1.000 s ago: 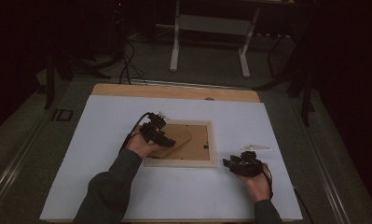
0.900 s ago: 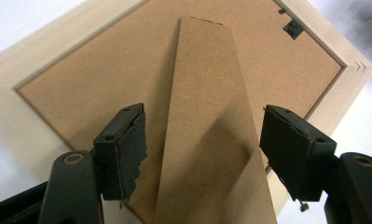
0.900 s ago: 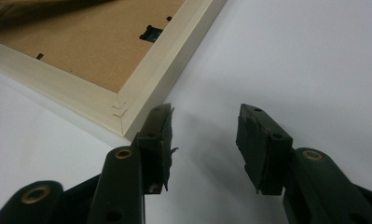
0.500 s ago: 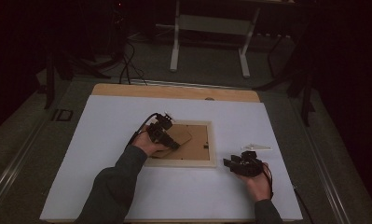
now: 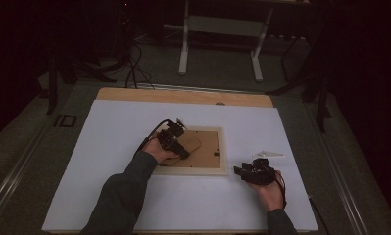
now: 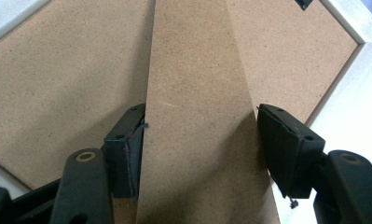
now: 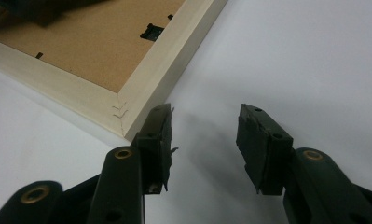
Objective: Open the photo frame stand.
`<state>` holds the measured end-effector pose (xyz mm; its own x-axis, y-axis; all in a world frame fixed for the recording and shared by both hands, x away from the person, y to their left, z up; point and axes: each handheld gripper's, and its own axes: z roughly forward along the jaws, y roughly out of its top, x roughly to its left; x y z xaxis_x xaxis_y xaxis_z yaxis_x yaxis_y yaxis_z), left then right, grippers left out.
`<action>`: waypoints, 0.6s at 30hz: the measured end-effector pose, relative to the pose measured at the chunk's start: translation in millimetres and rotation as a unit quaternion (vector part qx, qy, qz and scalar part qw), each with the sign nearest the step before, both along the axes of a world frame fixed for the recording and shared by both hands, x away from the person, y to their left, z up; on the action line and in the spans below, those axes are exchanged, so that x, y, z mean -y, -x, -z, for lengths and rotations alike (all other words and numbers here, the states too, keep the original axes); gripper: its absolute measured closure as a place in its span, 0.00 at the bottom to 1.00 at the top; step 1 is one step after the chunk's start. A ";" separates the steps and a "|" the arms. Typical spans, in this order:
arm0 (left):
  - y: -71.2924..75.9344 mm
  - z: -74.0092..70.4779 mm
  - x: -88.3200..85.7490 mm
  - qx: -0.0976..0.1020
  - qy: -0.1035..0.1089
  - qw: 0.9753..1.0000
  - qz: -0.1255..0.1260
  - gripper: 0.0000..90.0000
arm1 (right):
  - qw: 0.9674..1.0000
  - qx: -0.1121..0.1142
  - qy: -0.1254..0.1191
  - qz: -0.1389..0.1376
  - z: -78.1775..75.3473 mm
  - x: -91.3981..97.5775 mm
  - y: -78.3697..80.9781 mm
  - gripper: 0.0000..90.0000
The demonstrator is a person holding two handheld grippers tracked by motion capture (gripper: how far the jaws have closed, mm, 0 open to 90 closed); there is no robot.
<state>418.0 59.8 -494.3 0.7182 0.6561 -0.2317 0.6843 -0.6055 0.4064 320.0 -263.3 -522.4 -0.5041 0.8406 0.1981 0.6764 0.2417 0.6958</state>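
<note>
Your left tool (image 5: 176, 138) straddles the tapered brown fibreboard easel stand (image 6: 197, 116) on the back of the pale wooden picture frame (image 5: 223, 157), which lies face down in the middle of the white tabletop (image 5: 109, 127). Its jaws have just been closing a little, with the stand between them; one pad touches an edge, the other stands clear, so nothing is gripped yet. Centre the stand before you clench, and squeeze gently: the board looks thin. Your right tool (image 5: 254, 172) rests released just beside the frame's near corner (image 7: 120, 112); bring it onto the rim if the frame slides.

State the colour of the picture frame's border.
Pale cream wood border, clearest in the right gripper view.
</note>
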 end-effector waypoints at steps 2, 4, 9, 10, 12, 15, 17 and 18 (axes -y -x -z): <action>-0.8 -0.4 0.2 -0.002 -0.001 1.000 -0.001 0.42 | 1.000 -0.001 -0.001 0.001 0.5 -0.2 -0.1 0.61; -1.3 -0.4 0.9 -0.001 -0.003 1.000 0.000 0.42 | 1.000 -0.001 0.000 0.000 0.6 -0.4 -0.1 0.61; -0.6 -1.5 3.0 0.003 -0.009 1.000 0.004 0.44 | 1.000 -0.001 -0.001 0.000 0.5 -0.2 -0.2 0.61; -0.4 -1.8 3.4 0.005 -0.012 1.000 0.005 0.44 | 1.000 -0.001 -0.001 0.001 0.6 -0.2 -0.1 0.61; 0.5 -2.1 4.3 0.010 -0.016 1.000 0.006 0.44 | 1.000 -0.002 0.000 0.000 0.8 -0.2 -0.2 0.61; 1.7 -2.2 4.9 0.016 -0.018 1.000 0.007 0.44 | 1.000 -0.002 0.000 0.000 0.8 -0.4 -0.2 0.61; 2.3 -2.6 5.3 0.019 -0.021 1.000 0.009 0.44 | 1.000 -0.002 0.000 0.000 0.8 -0.2 -0.2 0.61; 2.6 -2.7 5.6 0.022 -0.023 0.999 0.009 0.44 | 1.000 -0.002 0.000 0.000 0.8 0.0 -0.2 0.61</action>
